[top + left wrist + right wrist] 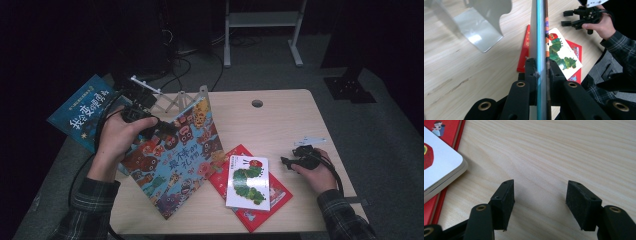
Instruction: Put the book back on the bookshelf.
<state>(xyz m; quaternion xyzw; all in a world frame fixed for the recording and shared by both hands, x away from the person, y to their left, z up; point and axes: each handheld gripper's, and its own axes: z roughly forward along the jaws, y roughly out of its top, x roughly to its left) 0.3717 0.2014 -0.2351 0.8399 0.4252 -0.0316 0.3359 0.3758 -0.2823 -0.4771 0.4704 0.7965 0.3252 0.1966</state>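
Note:
My left gripper [159, 126] is shut on a large picture book [175, 160] covered in cartoon monsters, gripping its upper left edge and holding it tilted with its lower corner near the table's front. In the left gripper view the book's edge [541, 32] runs straight up between the pads [531, 68]. A white caterpillar board book [248, 182] lies on a red book [260, 215] at centre right. My right gripper [287, 163] rests open on the table just right of these, with bare wood between its pads [507, 195]. Its camera catches the white book's corner [439, 167].
A white wire book rack [167, 100] stands at the table's back left, seen as a grey plate [484, 22] from the left gripper. A blue book [82, 111] leans off the table's left side. The table [280, 120] has a cable hole [257, 103] near its far edge.

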